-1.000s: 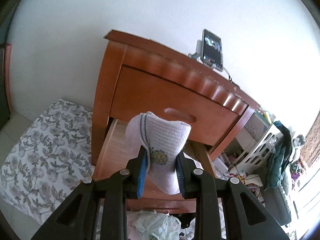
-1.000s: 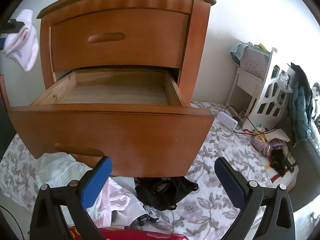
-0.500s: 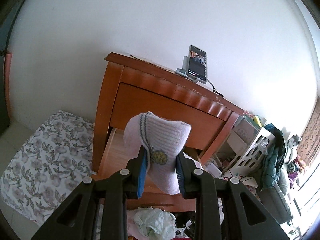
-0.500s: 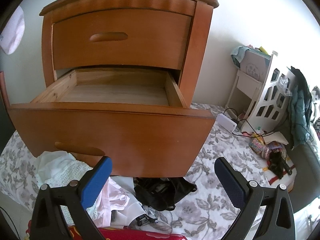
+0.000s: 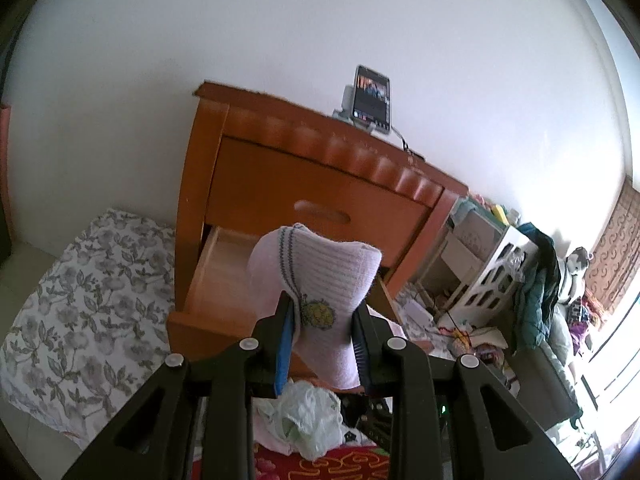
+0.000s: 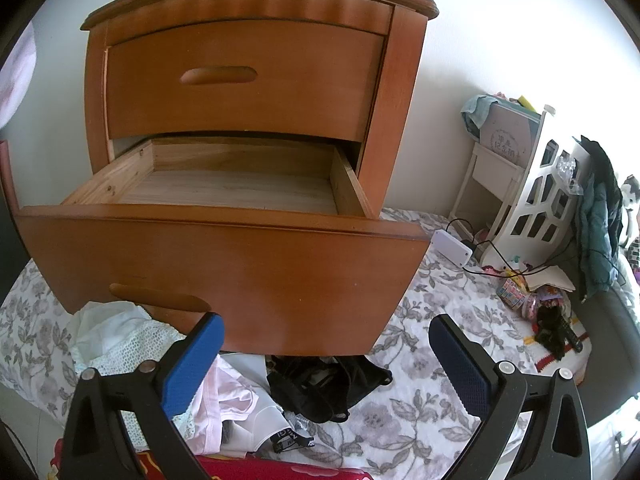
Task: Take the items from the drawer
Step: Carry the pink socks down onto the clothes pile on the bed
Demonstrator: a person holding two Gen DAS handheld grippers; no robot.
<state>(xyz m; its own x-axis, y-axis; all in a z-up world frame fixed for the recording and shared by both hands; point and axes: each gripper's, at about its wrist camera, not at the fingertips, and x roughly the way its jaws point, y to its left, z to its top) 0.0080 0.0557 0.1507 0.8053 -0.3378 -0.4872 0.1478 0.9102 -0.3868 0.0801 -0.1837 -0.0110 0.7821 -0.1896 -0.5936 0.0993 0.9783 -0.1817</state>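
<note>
Left wrist: pale pink knitted sock with yellow emblem (image 5: 320,300) pinched mid-length in left hand-held gripper (image 5: 322,344), both ends hanging free, above open wooden lower drawer (image 5: 224,280). Could slip if grip loosens.

Right wrist: right hand-held gripper (image 6: 326,364) wide open, empty, before drawer front. Drawer interior looks bare.

A plain white wall (image 5: 400,32) stands behind a brown wooden nightstand (image 6: 400,80). A sheet with grey flowers (image 6: 436,400) covers the floor. A small white shelf (image 6: 532,200) stands to the right, with a dark green jacket (image 6: 598,220) hanging on it. Bright daylight comes in from the far right.
</note>
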